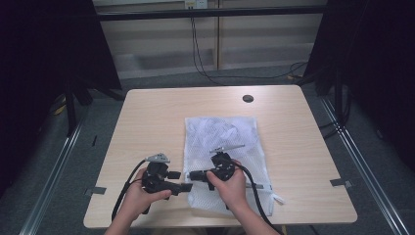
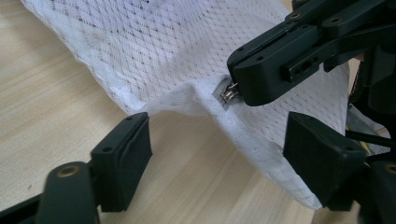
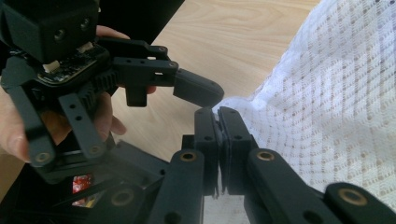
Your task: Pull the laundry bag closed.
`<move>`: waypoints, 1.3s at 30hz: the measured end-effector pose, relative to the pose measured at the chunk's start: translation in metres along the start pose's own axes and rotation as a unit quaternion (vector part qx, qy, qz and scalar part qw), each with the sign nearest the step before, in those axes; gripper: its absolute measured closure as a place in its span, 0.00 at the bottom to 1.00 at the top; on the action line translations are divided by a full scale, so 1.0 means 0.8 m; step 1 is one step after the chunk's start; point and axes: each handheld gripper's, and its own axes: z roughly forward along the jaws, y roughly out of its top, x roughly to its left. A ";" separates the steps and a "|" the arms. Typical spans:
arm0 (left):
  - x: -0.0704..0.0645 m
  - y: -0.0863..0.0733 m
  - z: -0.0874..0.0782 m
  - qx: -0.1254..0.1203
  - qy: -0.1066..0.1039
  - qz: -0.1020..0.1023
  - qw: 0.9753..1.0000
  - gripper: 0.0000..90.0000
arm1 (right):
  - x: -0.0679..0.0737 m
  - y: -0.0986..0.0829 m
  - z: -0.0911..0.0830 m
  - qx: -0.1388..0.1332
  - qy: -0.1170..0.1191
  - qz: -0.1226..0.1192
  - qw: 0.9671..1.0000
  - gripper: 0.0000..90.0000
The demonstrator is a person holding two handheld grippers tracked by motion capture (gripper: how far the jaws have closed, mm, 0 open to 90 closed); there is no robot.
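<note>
The right gripper is clamped on the zipper pull at the corner of a white mesh bag. In the right gripper view its two black jaws stand pressed together with the bag's edge pinched between their tips. The left gripper view shows the same pinch from the other side: the small metal pull sits right at the tip of the closed jaws, and the bag's hem is lifted into a small peak there.

The left gripper is open. In its own view the jaws stand wide apart, one over the bare surface and the other over the bag's near edge, and the raised corner with the pull lies between and just beyond them. Neither jaw touches the fabric as far as can be seen. In the right gripper view one of its tips comes close to the pinched corner.

In the high view the bag lies flat near the middle of the light wooden surface, its long side running away from the person, its near end under the right hand. The left hand holds its gripper just left of the bag's near corner. A small dark disc sits near the far edge, well apart from the bag.
</note>
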 end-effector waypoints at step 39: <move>-0.016 0.008 0.030 -0.001 -0.044 -0.003 0.999 0.50 | 0.007 0.006 -0.008 -0.014 0.013 -0.002 1.000 0.97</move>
